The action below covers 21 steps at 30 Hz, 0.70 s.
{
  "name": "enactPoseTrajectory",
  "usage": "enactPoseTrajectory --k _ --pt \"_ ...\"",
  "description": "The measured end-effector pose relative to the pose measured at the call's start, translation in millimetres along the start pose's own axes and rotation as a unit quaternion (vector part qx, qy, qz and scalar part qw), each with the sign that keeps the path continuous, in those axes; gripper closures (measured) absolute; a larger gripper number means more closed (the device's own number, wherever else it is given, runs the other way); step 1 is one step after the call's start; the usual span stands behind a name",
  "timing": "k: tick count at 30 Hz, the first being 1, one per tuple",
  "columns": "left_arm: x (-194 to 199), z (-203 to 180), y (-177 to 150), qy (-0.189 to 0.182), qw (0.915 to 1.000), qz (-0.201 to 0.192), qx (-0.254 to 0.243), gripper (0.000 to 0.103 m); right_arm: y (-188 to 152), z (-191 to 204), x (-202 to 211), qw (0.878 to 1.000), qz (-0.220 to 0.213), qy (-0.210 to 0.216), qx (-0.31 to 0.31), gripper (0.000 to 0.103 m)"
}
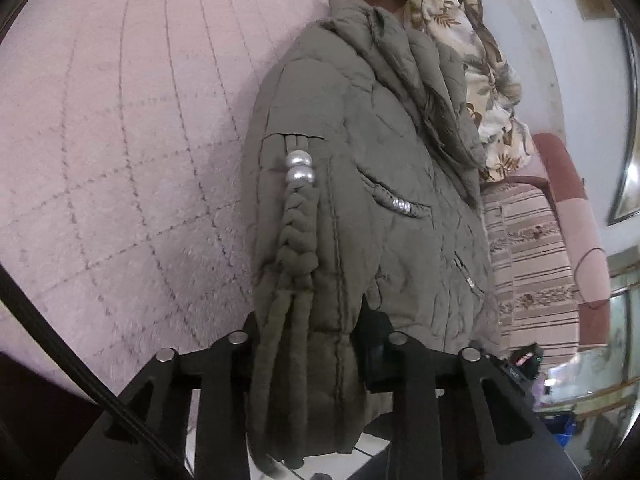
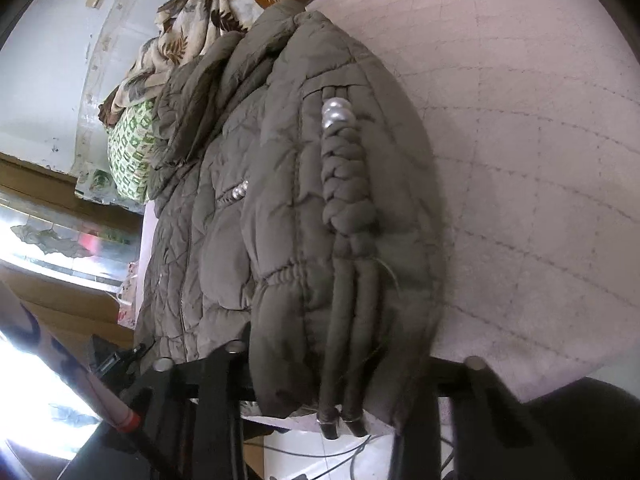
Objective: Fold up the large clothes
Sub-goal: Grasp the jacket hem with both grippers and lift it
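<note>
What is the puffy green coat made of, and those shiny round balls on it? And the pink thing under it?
The coat looks like thin, matte olive woven shell over soft padding: it puffs between stitched lines and wrinkles finely. The round beads look like pearly plastic, maybe metal: smooth, silver-grey, with bright glints. The pink cover looks like a fuzzy quilted fabric, with stitched lines.

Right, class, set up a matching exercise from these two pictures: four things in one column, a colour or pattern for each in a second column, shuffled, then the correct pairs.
Things:
1. padded jacket
2. round beads on the jacket sleeve
3. quilted blanket under the jacket
4. bundle of cloth beside the jacket collar

Colours:
A. silver
B. green and white print
C. olive grey
D. pale pink

Pairs: 1-C, 2-A, 3-D, 4-B
</note>
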<state>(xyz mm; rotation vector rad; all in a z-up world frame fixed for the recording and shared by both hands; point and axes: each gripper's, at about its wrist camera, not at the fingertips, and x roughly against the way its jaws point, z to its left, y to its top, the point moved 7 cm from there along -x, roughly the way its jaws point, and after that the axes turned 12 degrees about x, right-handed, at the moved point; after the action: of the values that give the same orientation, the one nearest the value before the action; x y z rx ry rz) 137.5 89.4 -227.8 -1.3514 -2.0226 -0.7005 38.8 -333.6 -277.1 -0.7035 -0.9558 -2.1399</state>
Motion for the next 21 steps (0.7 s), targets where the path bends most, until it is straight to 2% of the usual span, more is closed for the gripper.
enactPoseTrajectory --k 3,8,16,21 --pt "16 -18 -6 0.021 0.9987 -0.031 -0.035 0.079 -3 8 8 1.0 -0.013 -0.002 0.008 0.077" --pt "42 -19 -25 0.034 0.9961 -0.049 -0.064 0.082 -15 19 24 1.0 -0.014 0.004 0.024 0.079" --pt "66 4 -48 0.017 0.9976 -0.047 -0.048 0.084 -46 30 47 0.999 0.007 0.013 0.046 0.079" --pt "76 -8 -49 0.014 0.9968 -0.063 -0.048 0.086 -47 41 60 0.998 0.004 0.019 0.054 0.079"
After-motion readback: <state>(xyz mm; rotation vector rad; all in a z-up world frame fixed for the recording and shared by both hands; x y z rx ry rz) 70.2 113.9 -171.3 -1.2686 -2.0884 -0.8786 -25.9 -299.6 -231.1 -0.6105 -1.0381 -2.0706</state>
